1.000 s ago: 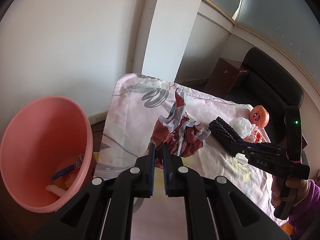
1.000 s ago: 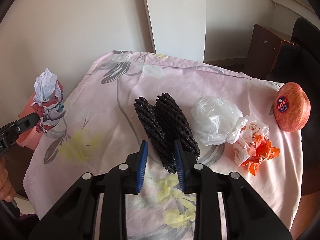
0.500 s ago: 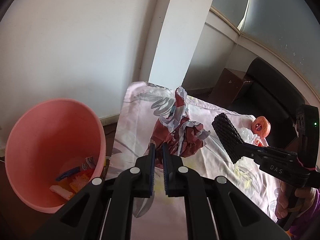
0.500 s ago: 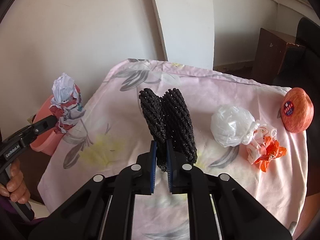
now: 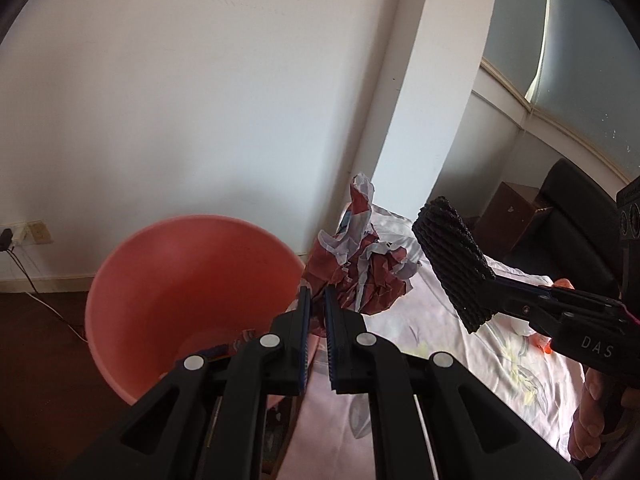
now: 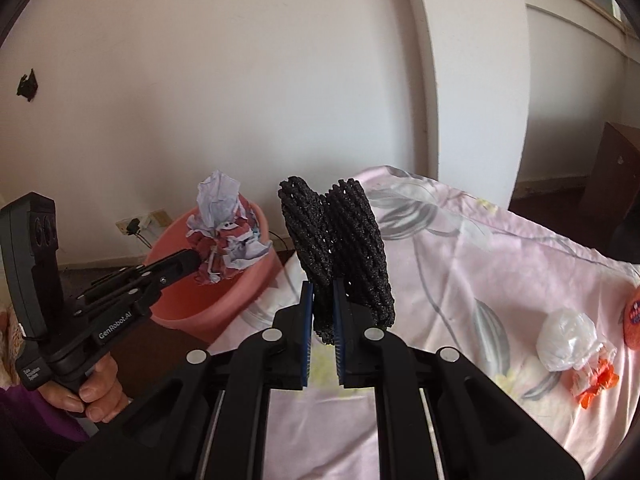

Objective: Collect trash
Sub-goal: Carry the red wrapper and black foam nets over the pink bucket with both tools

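So the table with the pink floral cloth [image 6: 500,264] is taking up most of the right side, and its left edge is sitting right next to the pink bin [image 5: 192,280] on the floor, with plain white wall behind both and open air above the bin mouth. The black foam net [image 6: 340,248] is hanging up off the cloth, pinched at its bottom end by the right gripper [image 6: 323,320], jaws clamped narrow on it. The crumpled red and white paper [image 5: 360,276] is getting held clear of the table edge, just by the bin rim, squeezed tight in the left gripper [image 5: 316,320]. Over near the table's right edge a white plastic bag [image 6: 566,338] is lying touching an orange wrapper [image 6: 594,380], well apart from both grippers.
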`<state>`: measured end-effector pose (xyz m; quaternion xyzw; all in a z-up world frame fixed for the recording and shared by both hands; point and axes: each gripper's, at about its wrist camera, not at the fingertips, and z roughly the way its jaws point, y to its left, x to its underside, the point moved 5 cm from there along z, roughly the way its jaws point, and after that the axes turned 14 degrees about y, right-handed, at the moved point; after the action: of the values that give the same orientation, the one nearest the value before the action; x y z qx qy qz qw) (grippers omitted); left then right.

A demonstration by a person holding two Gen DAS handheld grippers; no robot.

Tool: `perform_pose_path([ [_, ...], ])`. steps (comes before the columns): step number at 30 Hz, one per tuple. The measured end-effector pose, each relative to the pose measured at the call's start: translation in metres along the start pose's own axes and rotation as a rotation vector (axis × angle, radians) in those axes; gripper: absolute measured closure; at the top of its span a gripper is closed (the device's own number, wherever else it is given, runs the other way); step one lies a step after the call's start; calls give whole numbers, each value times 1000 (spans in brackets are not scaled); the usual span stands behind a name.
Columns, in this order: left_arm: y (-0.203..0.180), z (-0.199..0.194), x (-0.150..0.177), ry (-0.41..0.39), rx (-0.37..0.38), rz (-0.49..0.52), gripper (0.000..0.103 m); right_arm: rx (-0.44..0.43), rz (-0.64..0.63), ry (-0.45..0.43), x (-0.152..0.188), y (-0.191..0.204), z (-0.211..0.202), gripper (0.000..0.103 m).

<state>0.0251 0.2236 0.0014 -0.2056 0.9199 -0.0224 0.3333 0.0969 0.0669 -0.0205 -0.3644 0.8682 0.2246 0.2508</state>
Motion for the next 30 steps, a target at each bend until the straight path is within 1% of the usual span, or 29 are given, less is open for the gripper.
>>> perform_pose_path([
  [6, 40, -9, -1, -21, -77, -71, 97, -79, -74, 21, -19, 39, 19, 93],
  [13, 81, -8, 4, 7, -152, -149, 97, -164, -107, 60, -36, 71, 46, 93],
  [20, 100, -1, 12, 41, -196, -185, 97, -219, -129, 105, -41, 100, 72, 93],
  [25, 106, 1, 16, 55, -221, -200, 96, -248, -126, 145, -39, 110, 91, 93],
  [30, 112, 3, 21, 71, -235, -215, 96, -254, -121, 166, -38, 113, 104, 93],
])
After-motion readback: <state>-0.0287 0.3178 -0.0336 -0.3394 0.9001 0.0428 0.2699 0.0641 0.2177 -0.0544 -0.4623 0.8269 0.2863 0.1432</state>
